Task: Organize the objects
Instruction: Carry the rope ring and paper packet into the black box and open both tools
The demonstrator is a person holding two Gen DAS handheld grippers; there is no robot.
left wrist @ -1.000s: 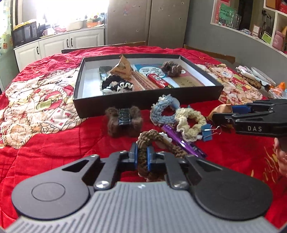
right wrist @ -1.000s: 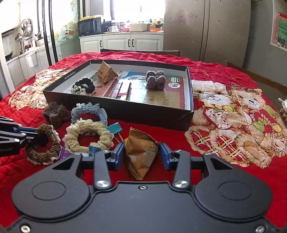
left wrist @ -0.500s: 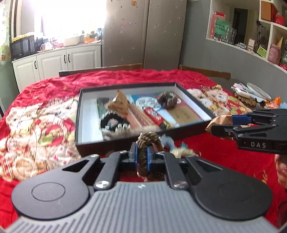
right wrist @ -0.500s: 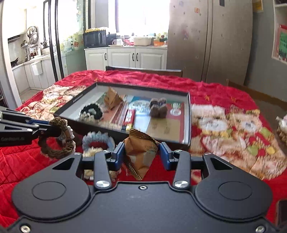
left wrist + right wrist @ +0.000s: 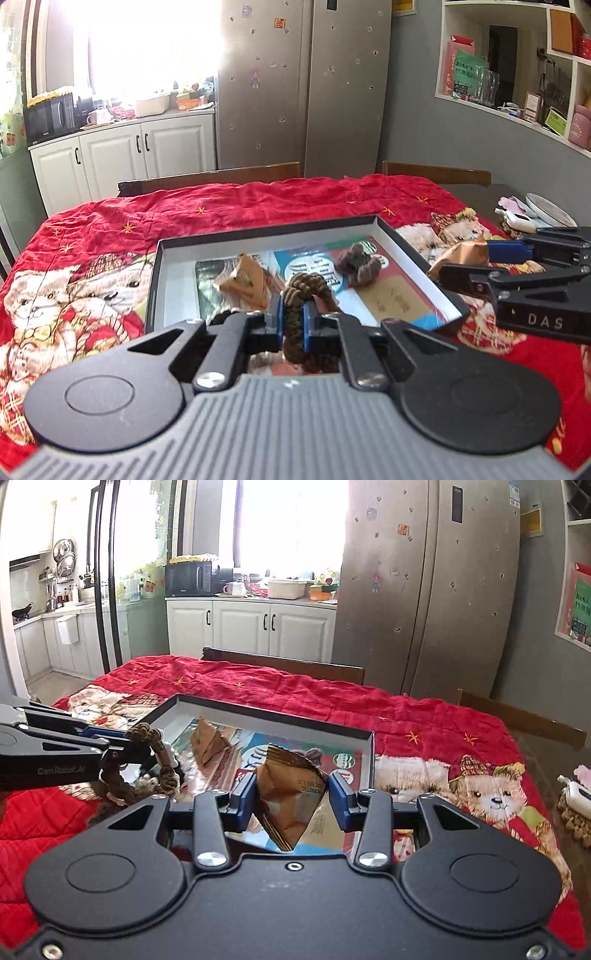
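L gripper [image 5: 292,323] clamped on brown braided scrunchie [image 5: 303,295]; black box [image 5: 266,236] just ahead w/ brown triangular packet [image 5: 243,282] ahead-left, fuzzy brown clip [image 5: 358,264] ahead-right; R gripper [image 5: 448,264] off to right, pinching tan packet [image 5: 461,253] over box's right wall; red bear-print cloth [image 5: 240,199] underneath.

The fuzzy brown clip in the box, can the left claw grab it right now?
Probably not yet. The left claw is already shut on the brown braided ring, so it has no room for the fuzzy brown clip. Nothing covers the clip in the open box; the claw would need to drop the ring first.
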